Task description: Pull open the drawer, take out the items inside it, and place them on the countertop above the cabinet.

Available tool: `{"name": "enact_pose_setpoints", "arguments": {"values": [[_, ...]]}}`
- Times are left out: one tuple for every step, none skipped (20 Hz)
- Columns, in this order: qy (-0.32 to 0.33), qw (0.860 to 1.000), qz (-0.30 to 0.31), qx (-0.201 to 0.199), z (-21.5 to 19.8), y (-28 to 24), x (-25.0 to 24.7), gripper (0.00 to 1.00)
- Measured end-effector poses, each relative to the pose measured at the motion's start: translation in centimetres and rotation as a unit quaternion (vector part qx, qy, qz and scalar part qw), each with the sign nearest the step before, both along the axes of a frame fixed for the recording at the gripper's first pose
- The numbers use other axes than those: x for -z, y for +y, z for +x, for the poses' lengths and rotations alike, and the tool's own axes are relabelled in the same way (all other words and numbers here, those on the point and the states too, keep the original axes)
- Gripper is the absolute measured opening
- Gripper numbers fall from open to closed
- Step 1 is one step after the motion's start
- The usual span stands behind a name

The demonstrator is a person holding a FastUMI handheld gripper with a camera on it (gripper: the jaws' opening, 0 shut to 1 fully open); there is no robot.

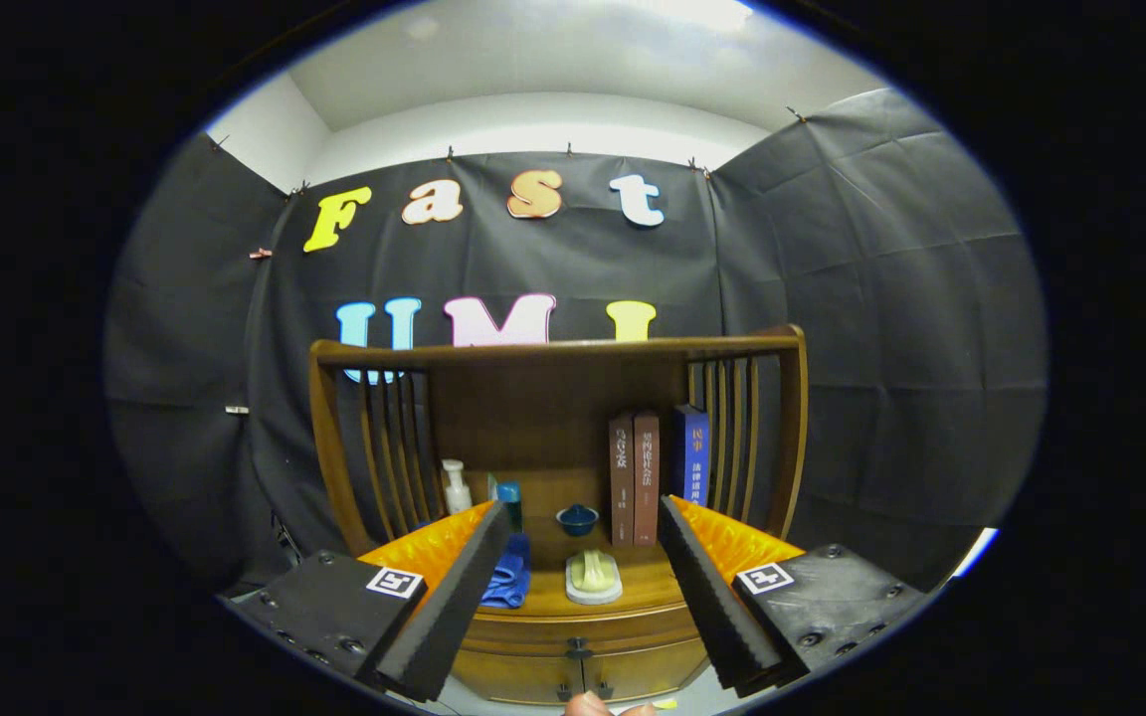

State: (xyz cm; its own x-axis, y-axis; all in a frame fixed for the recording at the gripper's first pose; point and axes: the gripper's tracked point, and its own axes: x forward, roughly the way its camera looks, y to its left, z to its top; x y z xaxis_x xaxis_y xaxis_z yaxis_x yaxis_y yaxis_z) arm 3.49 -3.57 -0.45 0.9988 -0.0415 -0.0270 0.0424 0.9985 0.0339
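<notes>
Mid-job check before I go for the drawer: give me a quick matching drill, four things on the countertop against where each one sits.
Things:
1. pump bottle
2. small bowl
3. blue cloth
4. books

Places:
A. upright, right of the small bowl
B. at the back, by the left slats
C. beside the soap dish, next to the left finger
D. behind the soap dish, mid-counter

Pairs: 1-B, 2-D, 3-C, 4-A. The gripper is open, holding nothing, short of the cabinet.
</notes>
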Motion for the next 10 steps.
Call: {"name": "enact_pose_setpoints", "arguments": {"values": [[-0.001, 1.0, 0.004, -0.004, -0.3, 0.2, -0.4, 0.98], [0.001, 1.0, 0.006, -0.006, -0.3, 0.4, -0.7, 0.99], [0.001, 1.0, 0.005, -0.009, -0.4, 0.5, -1.1, 0.99], [0.001, 1.0, 0.0, -0.01, -0.5, 0.3, -1.4, 0.99], [0.002, 1.0, -0.005, -0.012, -0.6, 0.2, -1.7, 0.99], [0.002, 1.0, -0.009, -0.013, -0.5, 0.2, -1.8, 0.99], [0.006, 1.0, -0.014, -0.015, -0.4, 0.2, -1.8, 0.99], [0.008, 1.0, -0.015, -0.021, -0.4, 0.3, -1.8, 0.99], [0.008, 1.0, -0.014, -0.025, -0.4, 0.4, -1.9, 0.99], [0.006, 0.999, -0.011, -0.029, -0.4, 0.5, -2.0, 0.99]]}}
